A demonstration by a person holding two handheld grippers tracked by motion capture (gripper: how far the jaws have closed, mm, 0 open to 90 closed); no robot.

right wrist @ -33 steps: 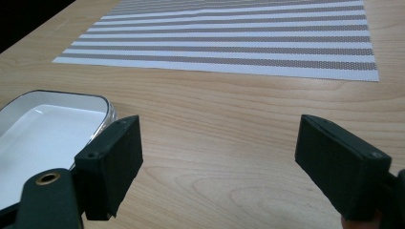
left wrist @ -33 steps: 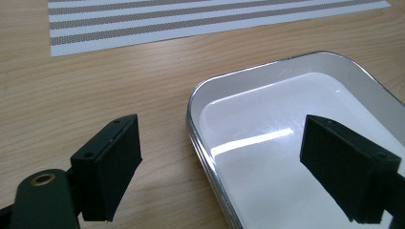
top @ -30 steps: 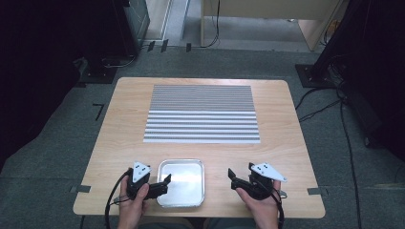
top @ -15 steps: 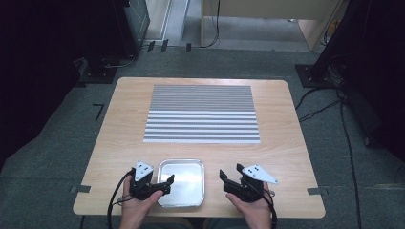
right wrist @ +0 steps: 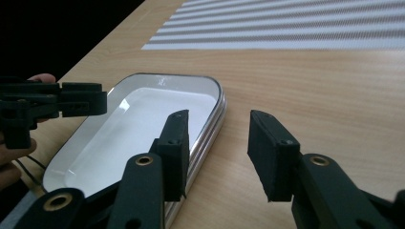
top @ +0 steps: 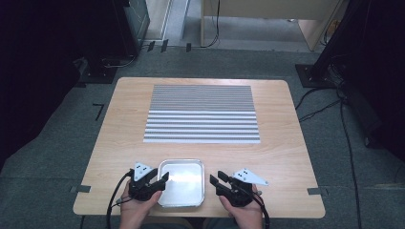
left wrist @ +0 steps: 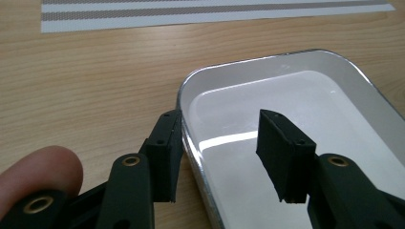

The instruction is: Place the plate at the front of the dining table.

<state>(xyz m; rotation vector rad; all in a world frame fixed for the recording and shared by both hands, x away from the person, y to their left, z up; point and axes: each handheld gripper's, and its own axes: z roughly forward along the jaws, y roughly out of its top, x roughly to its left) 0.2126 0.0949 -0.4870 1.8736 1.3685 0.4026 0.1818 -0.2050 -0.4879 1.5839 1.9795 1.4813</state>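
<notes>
An empty, shallow metal tray (top: 182, 162) with a white inside sits near the table's front edge. My left gripper (top: 162, 181) is at its left side and open. In the left gripper view the left gripper (left wrist: 222, 162) straddles the tray's rim (left wrist: 184, 98), with one jaw outside over the wood and the other over the tray's inside. My right gripper (top: 216, 180) is open at the tray's right side. In the right gripper view the right gripper (right wrist: 219, 152) has one jaw over the tray's rim (right wrist: 217, 90) and the other over bare table.
A grey and white striped mat (top: 202, 113) lies flat across the middle and far part of the wooden table (top: 286, 143). Cables trail from both grippers off the front edge. The left gripper (right wrist: 52, 102) shows across the tray in the right gripper view.
My right gripper has moved left, up to the tray's right side. The left gripper has stayed at the tray's left rim. The tray has not moved.
</notes>
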